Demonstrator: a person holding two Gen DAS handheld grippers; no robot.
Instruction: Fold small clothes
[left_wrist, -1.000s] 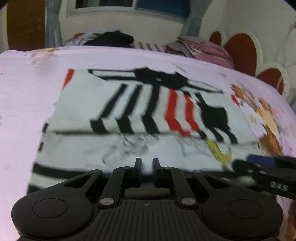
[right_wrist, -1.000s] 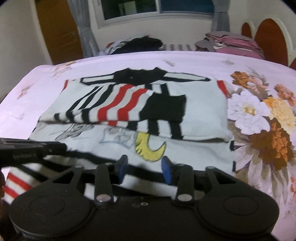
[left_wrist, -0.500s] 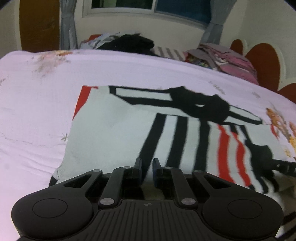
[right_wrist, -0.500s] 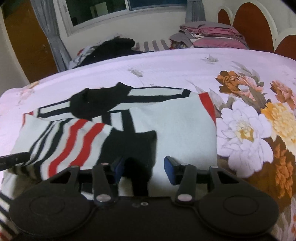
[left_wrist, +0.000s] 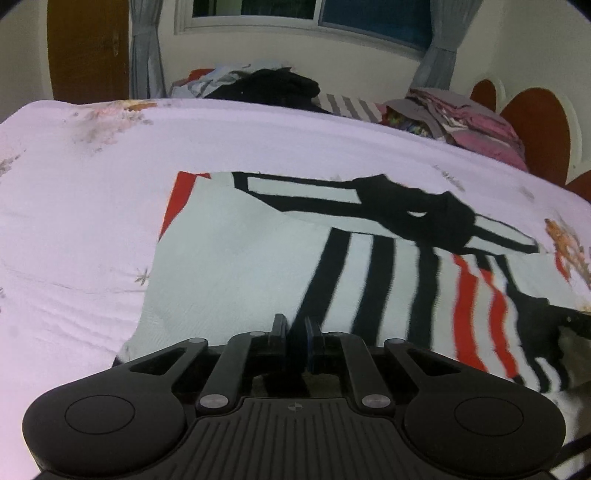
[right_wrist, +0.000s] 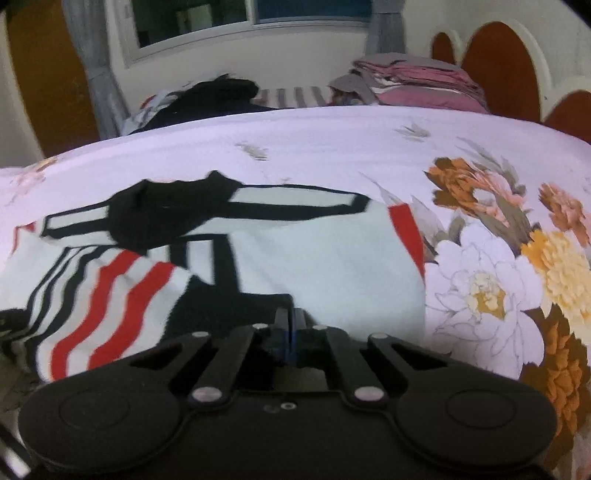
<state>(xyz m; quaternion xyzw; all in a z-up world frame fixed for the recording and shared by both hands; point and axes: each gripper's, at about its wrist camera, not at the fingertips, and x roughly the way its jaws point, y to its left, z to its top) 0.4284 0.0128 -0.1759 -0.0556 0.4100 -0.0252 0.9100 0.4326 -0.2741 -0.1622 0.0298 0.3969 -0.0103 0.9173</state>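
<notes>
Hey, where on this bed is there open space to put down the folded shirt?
Bare bedsheet lies left of the striped shirt, and a clear band runs beyond its collar. The floral patch right of the shirt is free too. The far edge is crowded: loose dark clothes and a folded stack.

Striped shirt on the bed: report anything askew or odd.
The striped shirt lies partly folded; its red-striped sleeve crosses the body at a slant, rumpled rather than flat. No damage shows.

A home bedroom: floral bedsheet (right_wrist: 480, 155); scalloped headboard (right_wrist: 502, 66); curtained window (left_wrist: 295, 18); stacked clothes (right_wrist: 417, 81).
</notes>
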